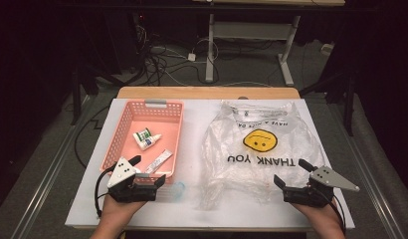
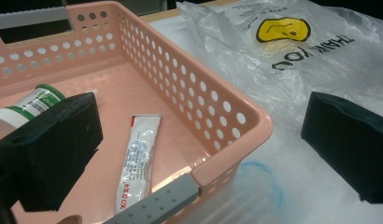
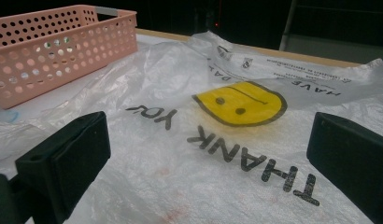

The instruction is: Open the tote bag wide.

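A pink perforated basket (image 1: 174, 130) stands on the left half of the white table top. Inside it lie a white bottle with a green label (image 1: 145, 139) and a flat white sachet (image 1: 159, 160). A clear plastic bag (image 1: 261, 149) printed with a yellow smiley and "THANK YOU" is spread flat on the right half. My left gripper (image 1: 146, 171) is open at the basket's near right corner. In the left gripper view the basket's corner (image 2: 217, 121), the sachet (image 2: 136, 158) and the bottle (image 2: 31, 105) lie ahead of the jaws. My right gripper (image 1: 293, 173) is open over the bag's near edge (image 3: 227, 140), with nothing between its pads.
A faint blue ring (image 1: 178, 189) marks the table just in front of the basket. A grey handle (image 2: 157, 205) caps the basket's near rim, another (image 1: 155, 103) the far rim. A wooden strip (image 1: 207, 92) edges the table's far side. Cables and desk legs lie on the floor beyond.
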Tool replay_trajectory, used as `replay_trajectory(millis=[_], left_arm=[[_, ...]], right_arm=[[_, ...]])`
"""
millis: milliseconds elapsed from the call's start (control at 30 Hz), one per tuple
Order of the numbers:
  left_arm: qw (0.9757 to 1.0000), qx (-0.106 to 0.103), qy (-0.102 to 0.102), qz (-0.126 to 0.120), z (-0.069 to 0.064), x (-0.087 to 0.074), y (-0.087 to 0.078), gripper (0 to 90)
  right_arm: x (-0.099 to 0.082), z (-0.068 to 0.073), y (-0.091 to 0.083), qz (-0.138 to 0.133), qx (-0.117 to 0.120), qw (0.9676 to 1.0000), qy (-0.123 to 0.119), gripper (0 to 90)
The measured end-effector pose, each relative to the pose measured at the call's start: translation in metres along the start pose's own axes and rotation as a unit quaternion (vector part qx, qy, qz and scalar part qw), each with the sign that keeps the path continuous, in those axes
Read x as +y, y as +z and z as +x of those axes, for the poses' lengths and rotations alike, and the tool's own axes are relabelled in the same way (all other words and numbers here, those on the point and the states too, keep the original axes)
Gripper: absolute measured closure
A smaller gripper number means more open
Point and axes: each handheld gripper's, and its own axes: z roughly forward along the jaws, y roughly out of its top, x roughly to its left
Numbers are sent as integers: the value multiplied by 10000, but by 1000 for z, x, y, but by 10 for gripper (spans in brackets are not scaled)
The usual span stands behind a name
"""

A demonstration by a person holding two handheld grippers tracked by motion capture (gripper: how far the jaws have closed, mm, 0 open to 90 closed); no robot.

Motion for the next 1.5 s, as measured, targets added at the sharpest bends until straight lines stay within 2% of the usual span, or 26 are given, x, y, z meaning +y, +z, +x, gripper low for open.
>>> replay_trajectory(millis=[267, 433, 467, 633, 700, 767, 933, 1033, 1100, 1167, 1267, 1300, 1367, 1500], left_arm=[[9998, 15, 44, 190, 0, 1, 3, 0], [9998, 55, 36, 186, 1, 1, 1, 0], [9998, 51, -20, 202, 2, 1, 0, 0], [9995, -64, -173, 262, 6, 1, -3, 0], [9996, -58, -143, 253, 6, 1, -5, 2], [9998, -71, -57, 186, 5, 1, -5, 3], [9990, -76, 58, 430, 4, 4, -1, 0], [9981, -240, 13, 575, 4, 5, 4, 0], [9981, -229, 117, 566, 2, 4, 5, 0], [9985, -262, 127, 474, 2, 4, 5, 0], [9984, -287, 99, 473, 0, 6, 5, 0], [9985, -273, 115, 470, -1, 5, 5, 0], [9985, -257, 192, 445, -3, 4, 5, 0], [9988, -212, 217, 378, -5, 1, 4, 0]], right_arm=[[1, 0, -2, -13, 29, 10000, 2, 0], [4, -1, -3, -41, 58, 9999, -71, 0], [5, -1, -4, 0, 66, 10000, -63, 0], [11, -8, -13, -9, -69, 9999, -99, 2], [11, -14, -18, 5, -206, 9997, -107, 6], [9, -19, -22, 38, -300, 9995, -16, 8], [2, -34, -34, 156, -577, 9982, 71, 25], [-1, -44, -41, 194, -748, 9968, 207, 42], [-3, -48, -47, 208, -855, 9957, 296, 69], [-8, -53, -54, 347, -890, 9950, 281, 99], [-16, -60, -67, 489, -993, 9923, 552, 156], [-18, -63, -70, 512, -1023, 9920, 537, 162], [-24, -64, -75, 604, -1025, 9913, 566, 183], [-37, -69, -80, 743, -1041, 9890, 744, 256]])
